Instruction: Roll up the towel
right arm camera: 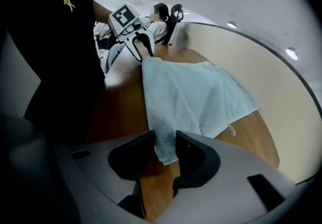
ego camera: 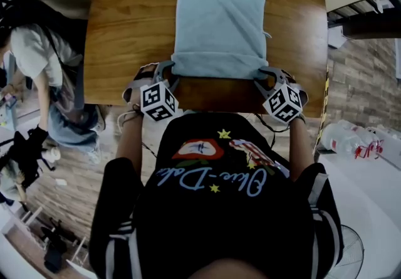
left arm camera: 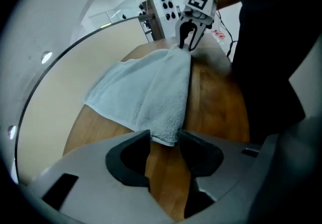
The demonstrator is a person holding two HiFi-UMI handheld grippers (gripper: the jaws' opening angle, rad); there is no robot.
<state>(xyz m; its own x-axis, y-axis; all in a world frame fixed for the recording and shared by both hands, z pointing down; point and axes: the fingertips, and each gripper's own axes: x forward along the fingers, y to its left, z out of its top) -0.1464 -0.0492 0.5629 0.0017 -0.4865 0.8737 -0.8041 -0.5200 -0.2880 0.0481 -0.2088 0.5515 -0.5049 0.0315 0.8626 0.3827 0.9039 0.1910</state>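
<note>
A light blue towel lies lengthwise on the wooden table, its near edge folded over into a thick hem. My left gripper is at the hem's left corner and my right gripper at its right corner. In the left gripper view the towel ends in a corner that sits between the parted jaws of the left gripper; the right gripper shows at the far end. In the right gripper view the towel hangs its corner between the spread jaws of the right gripper, and the left gripper is beyond.
The table's near edge runs just behind both grippers, close to my body. A person stands on the floor to the left. A white surface with plastic bottles is at the right. A curved beige wall borders the table's far side.
</note>
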